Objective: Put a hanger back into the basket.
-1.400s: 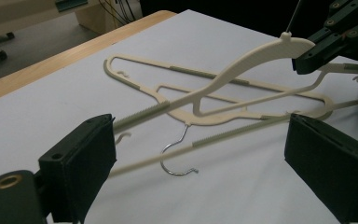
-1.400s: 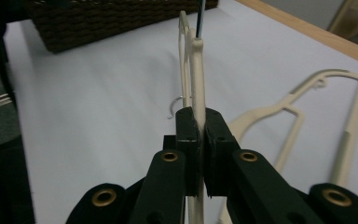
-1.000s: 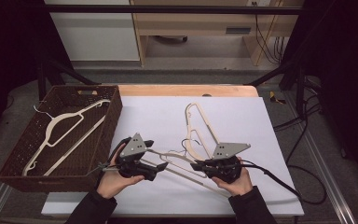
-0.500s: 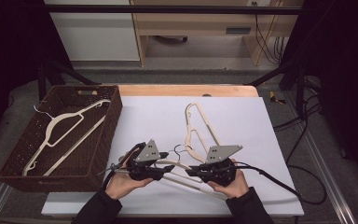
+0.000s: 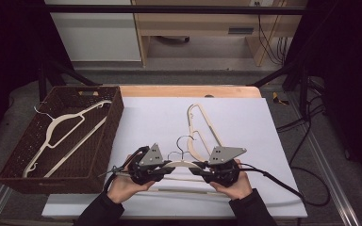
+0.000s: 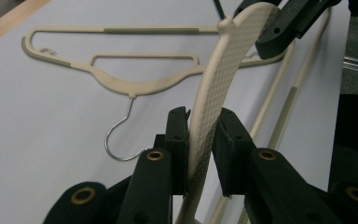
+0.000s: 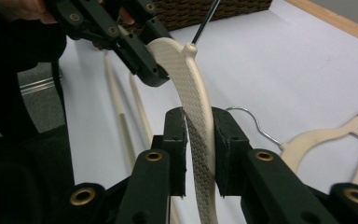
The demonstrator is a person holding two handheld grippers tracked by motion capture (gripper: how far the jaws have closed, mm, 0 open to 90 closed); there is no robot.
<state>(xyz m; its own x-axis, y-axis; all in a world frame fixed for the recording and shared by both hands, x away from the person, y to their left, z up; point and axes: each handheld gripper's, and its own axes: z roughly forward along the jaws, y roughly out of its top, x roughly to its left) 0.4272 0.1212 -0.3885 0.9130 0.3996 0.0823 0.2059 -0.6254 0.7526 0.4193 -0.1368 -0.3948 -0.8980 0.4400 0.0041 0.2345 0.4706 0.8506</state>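
High view: white mat (image 5: 245,117) on the table. Left gripper (image 5: 147,165) and right gripper (image 5: 219,168) sit near the front edge, facing each other, a cream hanger (image 5: 183,164) spanning between them, just above the mat. A second hanger (image 5: 202,129) lies flat behind it. A wicker basket (image 5: 111,136) at left holds a third hanger (image 5: 63,134).

Left gripper view: jaws have just been closing, now narrow; the hanger's (image 6: 214,121) textured arm stands between them, the left pad touching it, a slight gap at the right pad. The right gripper (image 6: 289,23) clamps the far arm.

Right gripper view: jaws have just eased open a little, pads still against the hanger's (image 7: 198,140) arm both sides. The left gripper (image 7: 130,35) bites the far end.
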